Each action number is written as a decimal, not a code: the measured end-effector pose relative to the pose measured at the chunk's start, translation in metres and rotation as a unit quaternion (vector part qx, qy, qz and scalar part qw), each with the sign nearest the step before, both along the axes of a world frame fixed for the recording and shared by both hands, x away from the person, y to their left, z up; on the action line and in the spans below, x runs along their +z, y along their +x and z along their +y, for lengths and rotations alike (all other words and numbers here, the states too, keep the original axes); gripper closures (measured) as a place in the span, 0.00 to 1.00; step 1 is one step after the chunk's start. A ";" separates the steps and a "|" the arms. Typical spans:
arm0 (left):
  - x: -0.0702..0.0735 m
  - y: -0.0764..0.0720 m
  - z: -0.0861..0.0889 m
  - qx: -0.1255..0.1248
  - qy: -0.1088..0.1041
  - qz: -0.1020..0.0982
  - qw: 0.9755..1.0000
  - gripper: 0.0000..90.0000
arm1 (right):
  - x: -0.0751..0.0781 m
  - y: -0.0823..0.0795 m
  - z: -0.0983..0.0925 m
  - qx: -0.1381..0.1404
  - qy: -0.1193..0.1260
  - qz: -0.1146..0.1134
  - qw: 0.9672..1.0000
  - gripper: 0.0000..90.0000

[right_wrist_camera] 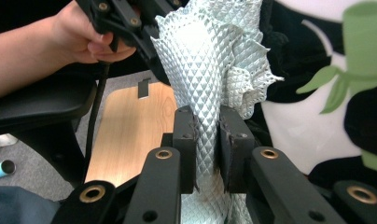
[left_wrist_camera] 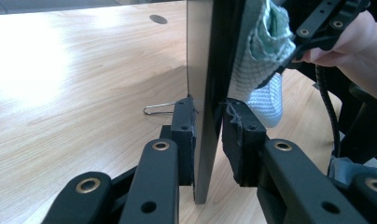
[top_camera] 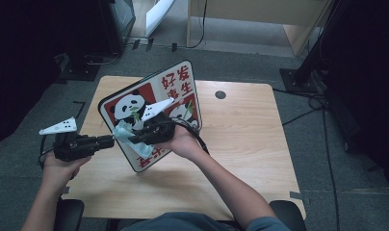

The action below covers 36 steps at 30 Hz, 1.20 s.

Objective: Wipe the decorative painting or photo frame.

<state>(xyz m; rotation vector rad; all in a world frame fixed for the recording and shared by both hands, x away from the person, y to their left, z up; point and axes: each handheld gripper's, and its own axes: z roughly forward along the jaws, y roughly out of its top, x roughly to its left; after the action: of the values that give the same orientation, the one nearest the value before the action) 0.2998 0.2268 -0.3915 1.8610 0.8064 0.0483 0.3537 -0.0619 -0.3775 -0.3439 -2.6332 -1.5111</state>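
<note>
Clearly, panda sign (top_camera: 135, 103), red characters "好发", "生"

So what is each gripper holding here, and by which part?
The left gripper clamps the panda sign by its edge, keeping it upright. The right gripper pinches the bunched pale cloth around its middle, against the sign's face.

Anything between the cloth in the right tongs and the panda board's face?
Nothing visible. The cloth, clamped in the right tongs, sits right at the panda board face; left tongs grip the board's edge, clear of the printed side.
</note>
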 end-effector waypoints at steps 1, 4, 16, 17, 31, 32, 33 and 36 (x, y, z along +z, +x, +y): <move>0.000 0.000 0.001 0.001 -0.002 0.000 1.000 0.83 | -0.001 -0.001 0.000 -0.001 -0.002 0.003 1.000 0.88; -0.001 0.003 0.004 0.005 -0.001 0.002 1.000 0.83 | -0.003 -0.002 -0.001 -0.001 -0.003 0.004 1.000 0.88; -0.006 0.019 0.001 0.006 0.003 0.009 1.000 0.83 | -0.013 -0.005 -0.002 -0.003 -0.007 0.012 1.000 0.88; -0.006 0.019 0.000 0.006 0.003 0.009 1.000 0.83 | -0.014 -0.006 -0.001 -0.002 -0.008 0.012 1.000 0.88; -0.007 0.023 -0.006 -0.011 0.005 0.012 1.000 0.83 | -0.030 -0.008 0.001 -0.001 -0.013 0.026 1.000 0.88; -0.007 0.023 -0.006 -0.011 0.005 0.013 1.000 0.83 | -0.031 -0.008 0.001 -0.001 -0.014 0.027 1.000 0.88; -0.007 0.023 -0.005 -0.010 0.005 0.012 1.000 0.83 | -0.033 -0.009 0.001 -0.001 -0.014 0.027 1.000 0.88; -0.007 0.022 -0.005 -0.010 0.006 0.011 1.000 0.83 | -0.036 -0.009 0.000 0.001 -0.013 0.030 0.999 0.88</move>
<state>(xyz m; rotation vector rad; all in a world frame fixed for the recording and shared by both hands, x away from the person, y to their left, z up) 0.3222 0.2213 -0.3988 1.8830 0.8052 0.0198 0.3449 -0.0614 -0.4135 -0.3806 -2.6085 -1.4441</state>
